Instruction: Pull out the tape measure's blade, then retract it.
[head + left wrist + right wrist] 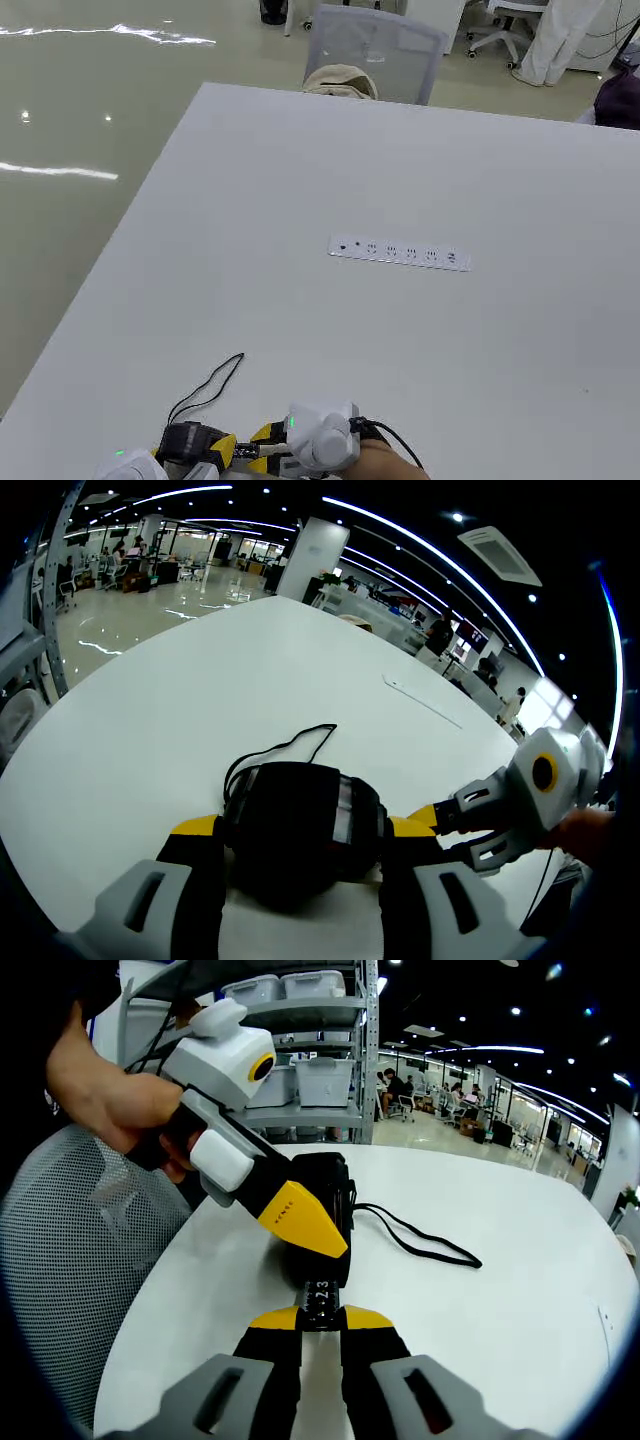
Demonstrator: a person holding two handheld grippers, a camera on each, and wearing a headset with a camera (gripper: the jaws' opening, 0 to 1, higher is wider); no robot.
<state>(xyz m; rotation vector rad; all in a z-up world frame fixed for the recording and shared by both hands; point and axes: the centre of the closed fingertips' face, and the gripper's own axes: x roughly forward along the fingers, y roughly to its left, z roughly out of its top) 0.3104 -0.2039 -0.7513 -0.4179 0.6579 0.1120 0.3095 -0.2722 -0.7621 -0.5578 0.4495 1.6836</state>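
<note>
Broadly, white table spanning open office. Left gripper jaws wide, clamping tape measure between them; right gripper jaws nearly closed, pinching blade.

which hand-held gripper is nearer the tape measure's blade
Right. The right hand-held gripper pinches the blade by its short exposed end. The left hand-held gripper clamps the tape measure's black case, just behind the blade.
</note>
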